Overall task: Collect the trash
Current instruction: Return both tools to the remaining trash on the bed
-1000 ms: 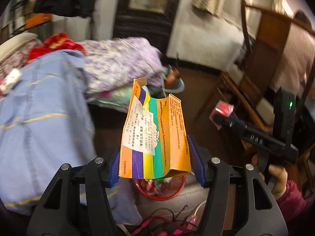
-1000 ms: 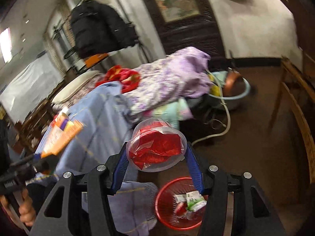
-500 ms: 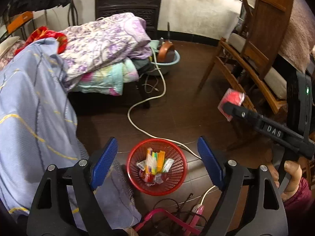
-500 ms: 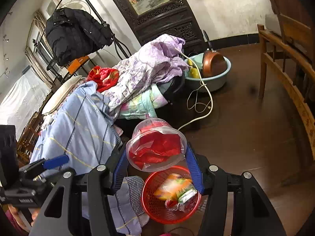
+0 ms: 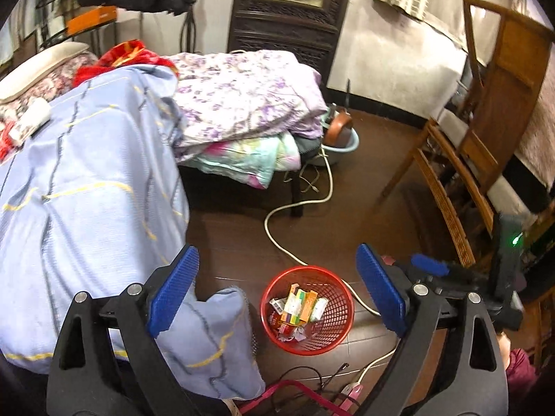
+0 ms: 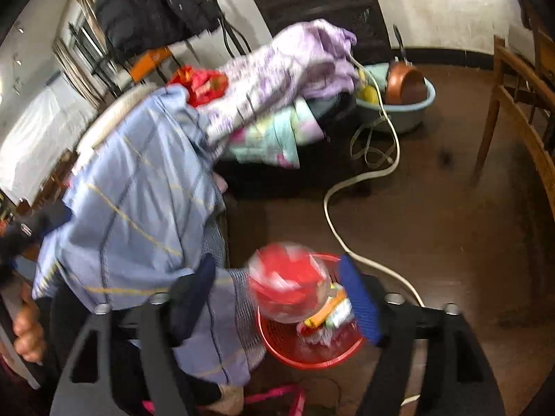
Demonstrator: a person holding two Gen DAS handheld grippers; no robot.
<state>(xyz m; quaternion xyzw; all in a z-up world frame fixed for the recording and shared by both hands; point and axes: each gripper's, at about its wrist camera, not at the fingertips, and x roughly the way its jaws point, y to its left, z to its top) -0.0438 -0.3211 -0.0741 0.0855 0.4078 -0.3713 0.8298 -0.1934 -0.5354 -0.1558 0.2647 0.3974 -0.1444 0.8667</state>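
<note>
Fingers (image 5: 177,287) of both grippers spread apart; round clear-plastic tub (image 6: 289,287) drops above red mesh basket (image 5: 307,341).

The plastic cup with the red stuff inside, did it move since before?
Yes. The plastic cup has left the open right gripper and is falling toward the red basket below, blurred, with neither finger touching it.

I see bare brown floor (image 5: 364,208) open ahead of the red basket (image 5: 338,341), crossed only by a white cable (image 5: 277,239). The blue blanket (image 5: 86,190) crowds the basket's left side, a wooden chair (image 5: 461,187) blocks the right, and a pink frame (image 5: 277,395) sits just below.
</note>
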